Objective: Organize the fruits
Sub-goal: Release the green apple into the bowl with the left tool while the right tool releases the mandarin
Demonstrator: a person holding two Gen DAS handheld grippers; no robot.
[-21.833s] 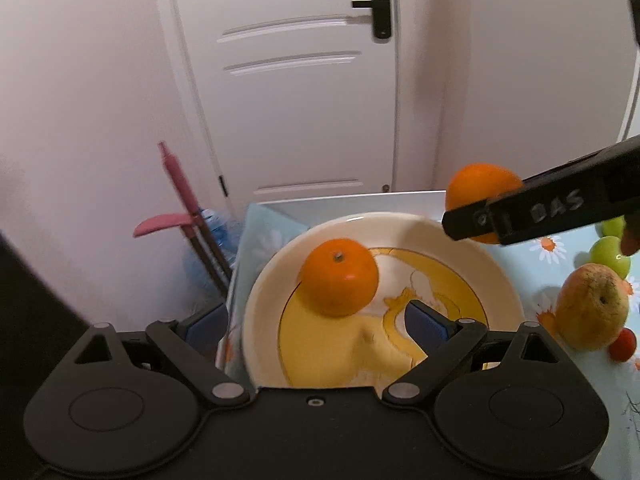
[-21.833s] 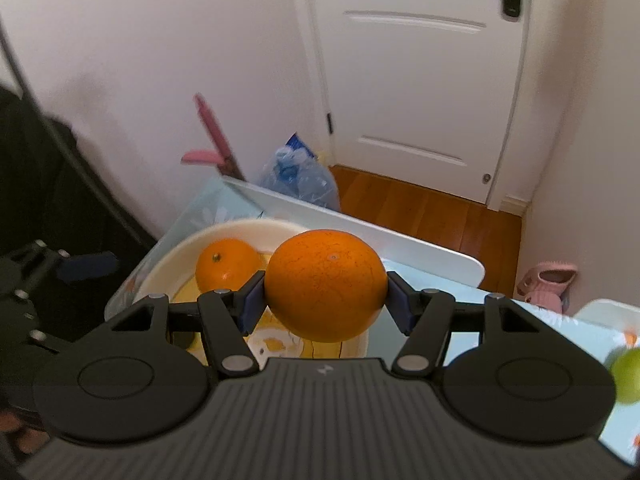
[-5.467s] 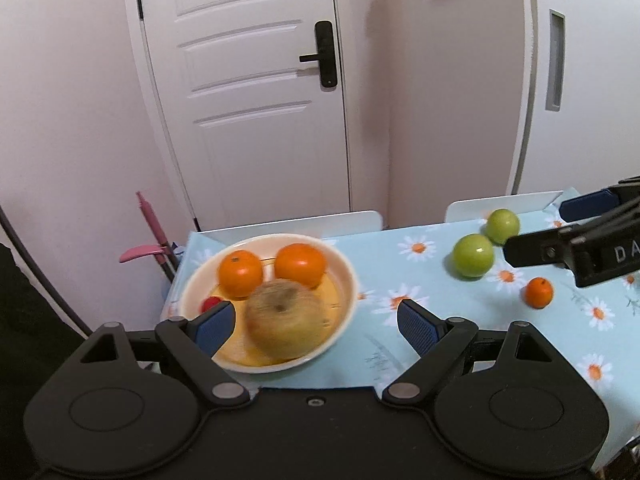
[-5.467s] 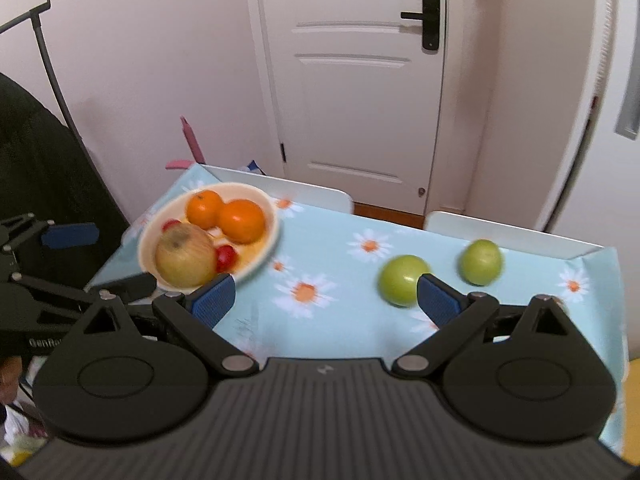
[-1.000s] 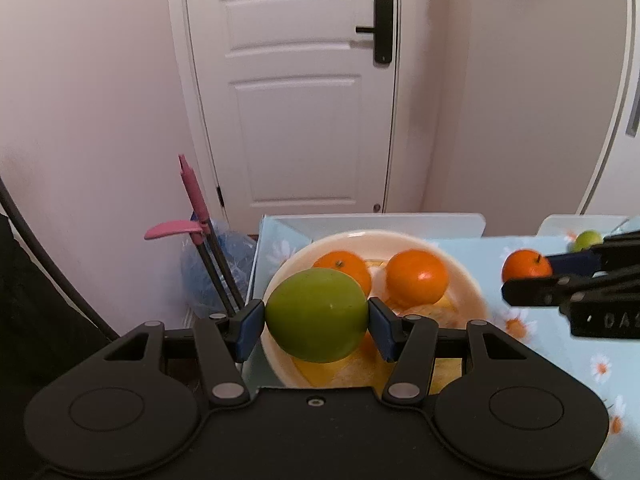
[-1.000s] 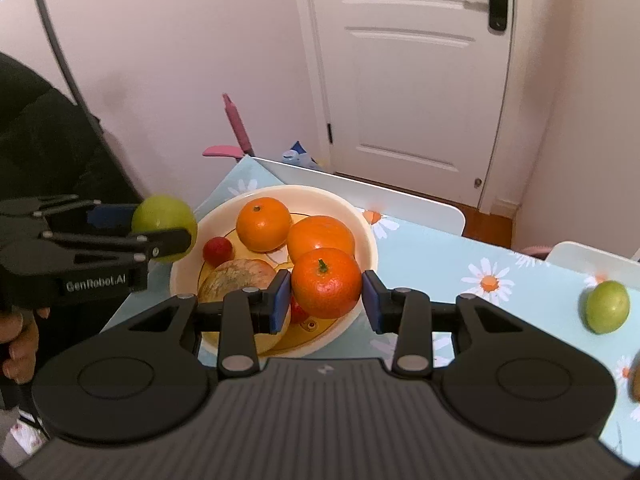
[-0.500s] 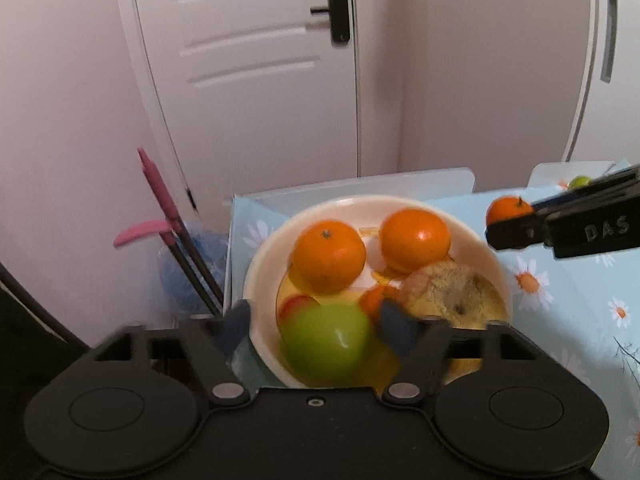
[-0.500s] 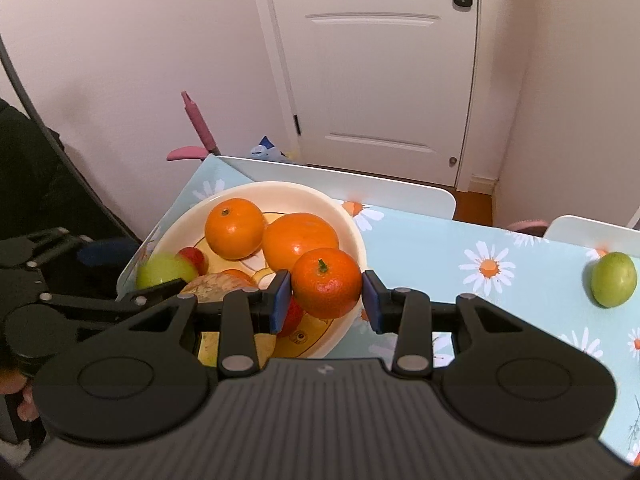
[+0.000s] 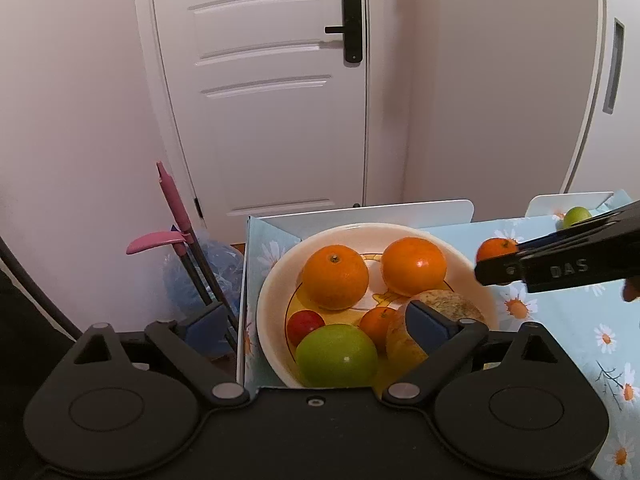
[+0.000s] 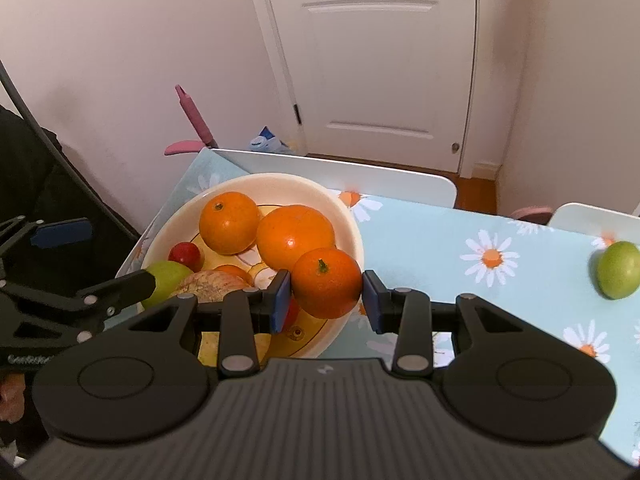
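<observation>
Now tangerine (image 10: 326, 282) between right fingers (image 10: 280, 300)

The bowl (image 10: 352, 232) sits at my bench's (image 10: 440, 248) left end, fruit inside. One apple (image 10: 618, 269) lies well right of it, on the bench.

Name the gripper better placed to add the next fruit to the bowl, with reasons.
Right. The right gripper already holds a small orange over the bowl rim; the left gripper is empty, its jaws having just opened off the green apple.
</observation>
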